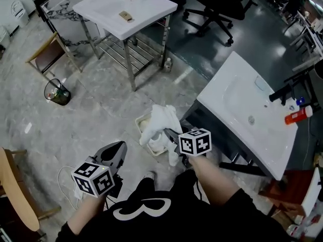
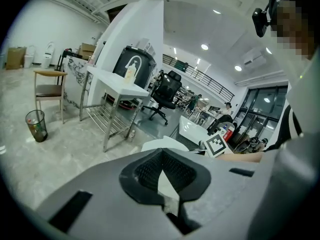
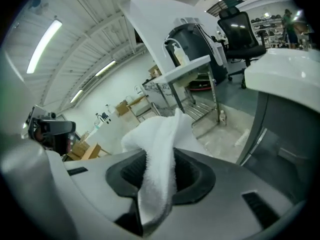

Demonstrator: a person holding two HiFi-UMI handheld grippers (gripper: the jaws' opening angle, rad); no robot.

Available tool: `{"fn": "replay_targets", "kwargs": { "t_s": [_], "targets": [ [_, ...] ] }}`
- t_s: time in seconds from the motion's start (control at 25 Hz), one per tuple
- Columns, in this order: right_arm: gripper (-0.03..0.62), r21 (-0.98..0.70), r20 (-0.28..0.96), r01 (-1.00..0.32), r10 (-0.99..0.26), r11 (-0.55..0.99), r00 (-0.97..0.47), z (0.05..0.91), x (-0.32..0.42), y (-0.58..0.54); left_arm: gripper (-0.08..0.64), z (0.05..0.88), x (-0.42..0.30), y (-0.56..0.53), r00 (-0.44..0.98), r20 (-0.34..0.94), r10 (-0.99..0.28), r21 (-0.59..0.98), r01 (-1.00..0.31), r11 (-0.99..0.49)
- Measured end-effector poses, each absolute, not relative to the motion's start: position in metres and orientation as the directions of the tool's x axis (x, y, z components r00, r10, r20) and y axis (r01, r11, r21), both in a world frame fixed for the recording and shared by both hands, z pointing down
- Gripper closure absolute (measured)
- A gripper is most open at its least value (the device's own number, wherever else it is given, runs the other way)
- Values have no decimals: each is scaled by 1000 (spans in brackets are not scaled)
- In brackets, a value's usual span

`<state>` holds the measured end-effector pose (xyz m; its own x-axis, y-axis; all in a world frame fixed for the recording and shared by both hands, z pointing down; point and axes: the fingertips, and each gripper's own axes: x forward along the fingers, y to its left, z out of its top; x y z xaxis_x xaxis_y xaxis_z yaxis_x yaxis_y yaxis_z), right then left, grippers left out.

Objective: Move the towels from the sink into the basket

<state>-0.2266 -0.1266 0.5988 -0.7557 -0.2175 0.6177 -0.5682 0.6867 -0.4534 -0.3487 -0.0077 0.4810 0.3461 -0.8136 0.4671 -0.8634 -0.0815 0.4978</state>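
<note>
1. Dark clothing (image 1: 151, 213) of the person is filling the bottom edge of the head view (nearest the lens), with both forearms reaching up-frame to the two grippers.
2. Left gripper (image 1: 117, 149) is sitting at lower left of the head view over bare marble floor (image 1: 101, 110), its marker cube (image 1: 93, 178) facing the camera. In its own view, the left gripper (image 2: 162, 176) is showing its pads meeting at the tips with nothing between them.
3. Right gripper (image 1: 169, 135) is sitting at frame centre, just above its own cube (image 1: 195, 141). Its own view shows the right gripper (image 3: 157, 184) pinching a white towel (image 3: 160, 154), with the cloth running up between both pads and bunching beyond them.
4. In the head view, the towel (image 1: 161, 119) is hanging from those jaws directly over the cream basket (image 1: 140, 121) on the floor; whether the cloth is touching the rim cannot be told.
5. More white cloth (image 1: 155, 144) is lying inside the basket, toward its lower end.
6. White sink (image 1: 217, 92) is standing to the right of the basket, well clear of the towel, with a black faucet (image 1: 282, 92) and an orange bottle (image 1: 298, 116) at its far right edge.
7. White table (image 1: 126, 9) is occupying the upper left, with a wire waste bin (image 1: 57, 92) and a wooden chair (image 1: 48, 54) further left.
</note>
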Motion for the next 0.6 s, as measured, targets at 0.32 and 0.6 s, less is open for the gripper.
{"fn": "replay_targets", "kwargs": {
  "t_s": [0.32, 0.6],
  "targets": [
    [472, -419, 716, -637, -197, 647, -670, 696, -245, -135, 554, 519, -362, 14, 327, 515, -792, 509, -861, -24],
    [471, -343, 792, -663, -174, 665, -585, 756, -253, -138, 554, 541, -370, 27, 319, 547, -774, 503, -864, -1]
  ]
}}
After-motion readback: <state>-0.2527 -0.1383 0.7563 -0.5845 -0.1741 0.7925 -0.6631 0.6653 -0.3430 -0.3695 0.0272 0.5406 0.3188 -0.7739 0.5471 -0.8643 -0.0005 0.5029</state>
